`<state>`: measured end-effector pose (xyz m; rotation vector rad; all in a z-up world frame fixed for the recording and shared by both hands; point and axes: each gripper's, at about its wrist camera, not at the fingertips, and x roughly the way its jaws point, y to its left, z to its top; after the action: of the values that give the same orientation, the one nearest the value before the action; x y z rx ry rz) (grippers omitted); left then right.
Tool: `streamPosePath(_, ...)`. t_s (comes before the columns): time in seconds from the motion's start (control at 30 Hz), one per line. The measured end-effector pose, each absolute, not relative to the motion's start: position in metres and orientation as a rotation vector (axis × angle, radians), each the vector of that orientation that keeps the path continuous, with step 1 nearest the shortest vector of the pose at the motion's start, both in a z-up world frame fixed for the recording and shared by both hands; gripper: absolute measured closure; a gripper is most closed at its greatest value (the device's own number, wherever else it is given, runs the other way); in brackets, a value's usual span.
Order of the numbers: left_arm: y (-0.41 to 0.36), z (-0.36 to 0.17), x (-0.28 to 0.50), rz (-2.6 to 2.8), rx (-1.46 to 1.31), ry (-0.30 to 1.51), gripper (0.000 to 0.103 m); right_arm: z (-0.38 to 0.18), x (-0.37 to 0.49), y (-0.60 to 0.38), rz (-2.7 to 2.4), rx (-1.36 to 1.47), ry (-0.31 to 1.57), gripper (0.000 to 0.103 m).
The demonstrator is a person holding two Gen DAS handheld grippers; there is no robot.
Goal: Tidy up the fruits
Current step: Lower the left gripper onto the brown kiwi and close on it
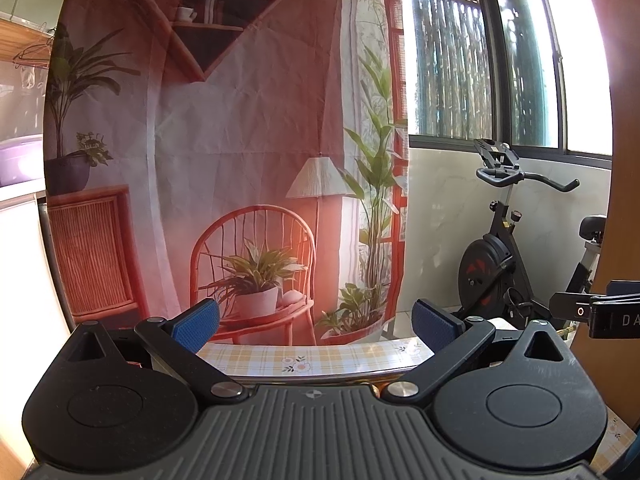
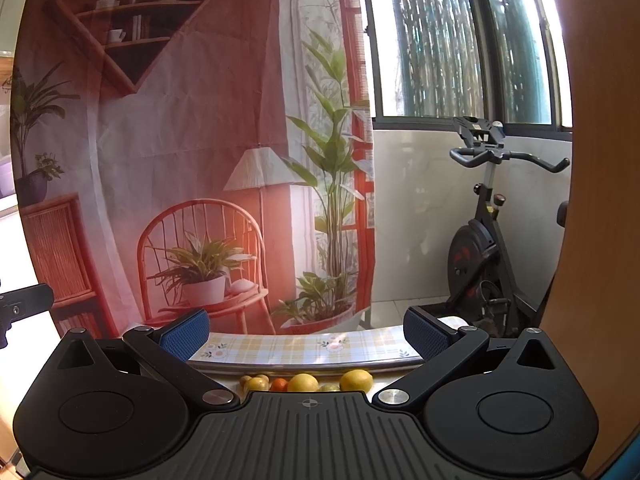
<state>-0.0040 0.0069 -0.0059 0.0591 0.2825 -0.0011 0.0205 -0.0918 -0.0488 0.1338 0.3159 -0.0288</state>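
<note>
In the right wrist view, several fruits lie in a row just past my right gripper's body: a yellow lemon (image 2: 356,380), another yellow lemon (image 2: 303,382), a small orange fruit (image 2: 279,385) and small yellow-green ones (image 2: 256,382). They sit near the metal rim of a tray (image 2: 304,367). My right gripper (image 2: 306,334) is open and empty, held above them. My left gripper (image 1: 316,322) is open and empty above the checked tablecloth (image 1: 320,356). In the left wrist view the fruits are almost wholly hidden behind the gripper body.
A printed fabric backdrop (image 1: 240,140) hangs behind the table. An exercise bike (image 1: 504,256) stands at the right by the window. A wooden panel (image 2: 600,200) borders the right side. The right gripper's side shows at the left view's edge (image 1: 600,312).
</note>
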Motion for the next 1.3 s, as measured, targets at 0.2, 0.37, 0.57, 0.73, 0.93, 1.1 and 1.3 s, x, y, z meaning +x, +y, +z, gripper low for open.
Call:
streamPosePath(0.2, 0.023, -0.027, 0.016, 0.031, 0.029, 0.29, 0.0, -0.072, 0.045, -0.095, -0.032, 0.149, 0.349, 0.0)
streamPosePath(0.37, 0.041, -0.052, 0.043, 0.065, 0.066, 0.299, 0.0, -0.11, 0.075, -0.104, -0.038, 0.178, 0.378, 0.0)
streamPosePath(0.57, 0.076, -0.081, 0.078, 0.082, 0.028, 0.33, 0.0, -0.158, 0.11, -0.115, -0.051, 0.206, 0.402, 0.0)
streamPosePath(0.73, 0.101, -0.108, 0.108, 0.076, 0.018, 0.421, 0.001, -0.19, 0.137, -0.123, -0.042, 0.245, 0.44, 0.0)
streamPosePath(0.93, 0.117, -0.147, 0.142, 0.034, 0.067, 0.534, 0.009, -0.217, 0.159, -0.121, -0.062, 0.251, 0.481, 0.0)
streamPosePath(1.1, 0.13, -0.178, 0.172, 0.002, 0.016, 0.592, 0.024, -0.237, 0.172, -0.12, -0.064, 0.249, 0.518, 0.0)
streamPosePath(1.3, 0.127, -0.21, 0.201, -0.041, 0.009, 0.562, 0.041, -0.256, 0.187, -0.125, -0.076, 0.275, 0.563, 0.0)
